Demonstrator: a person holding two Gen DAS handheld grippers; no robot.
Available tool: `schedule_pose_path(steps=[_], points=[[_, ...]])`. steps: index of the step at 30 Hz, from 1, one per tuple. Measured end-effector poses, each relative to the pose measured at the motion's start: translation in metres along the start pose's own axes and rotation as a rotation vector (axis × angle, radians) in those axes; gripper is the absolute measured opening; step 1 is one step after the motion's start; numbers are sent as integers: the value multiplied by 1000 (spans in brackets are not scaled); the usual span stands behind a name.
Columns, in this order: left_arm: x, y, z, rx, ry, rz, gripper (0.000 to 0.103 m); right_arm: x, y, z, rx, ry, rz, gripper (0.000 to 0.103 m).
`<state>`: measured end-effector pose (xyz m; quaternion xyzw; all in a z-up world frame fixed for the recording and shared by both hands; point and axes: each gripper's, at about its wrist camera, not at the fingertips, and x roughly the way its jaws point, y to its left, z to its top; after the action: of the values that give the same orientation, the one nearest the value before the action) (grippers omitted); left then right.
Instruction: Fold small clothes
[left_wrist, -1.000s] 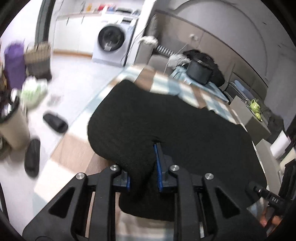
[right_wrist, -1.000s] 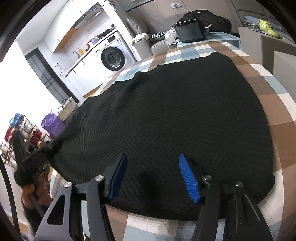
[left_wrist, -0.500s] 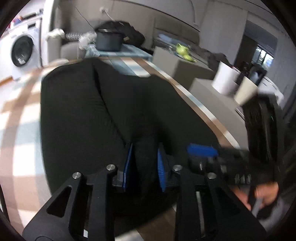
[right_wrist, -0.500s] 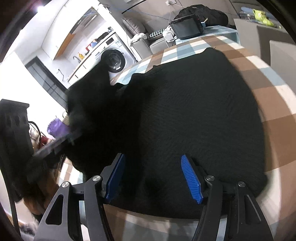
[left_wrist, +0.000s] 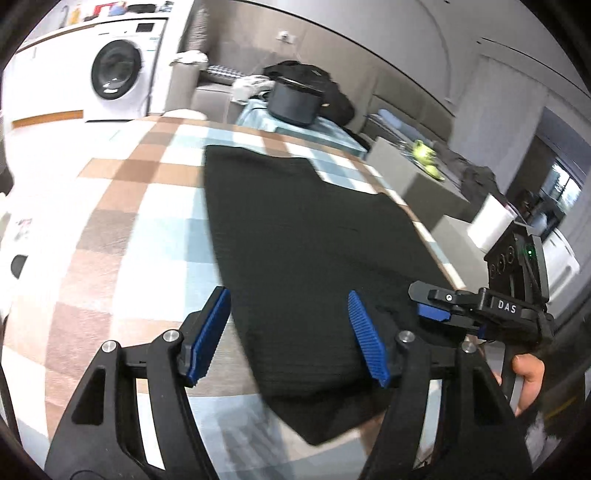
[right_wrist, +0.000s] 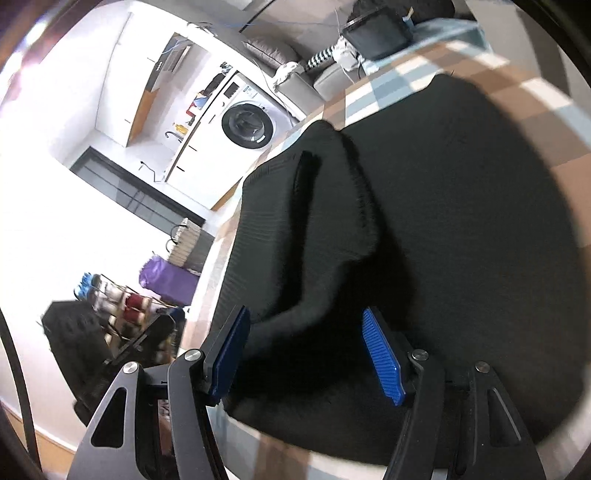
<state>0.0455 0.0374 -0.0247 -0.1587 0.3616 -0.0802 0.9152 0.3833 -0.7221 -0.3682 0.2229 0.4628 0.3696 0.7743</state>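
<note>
**laundry_lurker:** So where are the two grippers at? The left gripper looks tipped down at the table, blue pads spread wide.

**foldbot_fan:** Yep. Its jaws have just been opening, and the pads aren't pressing anything. The near end of the black knit garment sits under and between them, but it's let go. The right gripper is also angled down with its jaws apart, nothing pinched. From the left wrist view the right one shows at the far right edge, with a hand wrapped round its grip.

**laundry_lurker:** And the garment itself?

**foldbot_fan:** Ribbed black knit, lying on the checked tablecloth. From the left wrist view it's a long folded slab with a straight left edge running away from the camera and a stepped far edge. From the right wrist view there's a folded-over flap on top with a raised, loose ridge, so it's not lying fully flat there. The near end reaches the table's front edge; can't tell if it overhangs.

**laundry_lurker:** Room to work?

**foldbot_fan:** Lots of bare cloth to the left of the garment, a strip beyond it too. On the right side the garment runs close to the table edge. Past the table: a dark pot on another surface and a washing machine at the back.
</note>
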Motion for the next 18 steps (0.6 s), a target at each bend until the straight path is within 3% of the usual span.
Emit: schedule_pose_path(steps=[1, 3, 5, 6, 11, 13, 15, 18], points=[[-1, 6, 0, -7, 0, 6, 63, 7, 1, 2, 8, -3, -16, 64], [-3, 17, -1, -20, 2, 17, 63, 18, 2, 1, 17, 2, -54, 53], [-5, 25, -1, -24, 6, 22, 63, 28, 6, 3, -7, 13, -99, 14], [-2, 22, -1, -24, 6, 24, 63, 28, 8, 4, -10, 17, -93, 10], [-11, 22, -2, -8, -12, 37, 63, -29, 56, -7, -102, -78, 159, 7], [-14, 19, -2, -11, -14, 34, 64, -49, 64, -14, -110, -100, 183, 7], [-11, 19, -2, -16, -7, 30, 64, -52, 61, -19, -125, -91, 118, 7], [1, 9, -5, -13, 33, 12, 64, -32, 36, -24, -121, -12, -96, 8]])
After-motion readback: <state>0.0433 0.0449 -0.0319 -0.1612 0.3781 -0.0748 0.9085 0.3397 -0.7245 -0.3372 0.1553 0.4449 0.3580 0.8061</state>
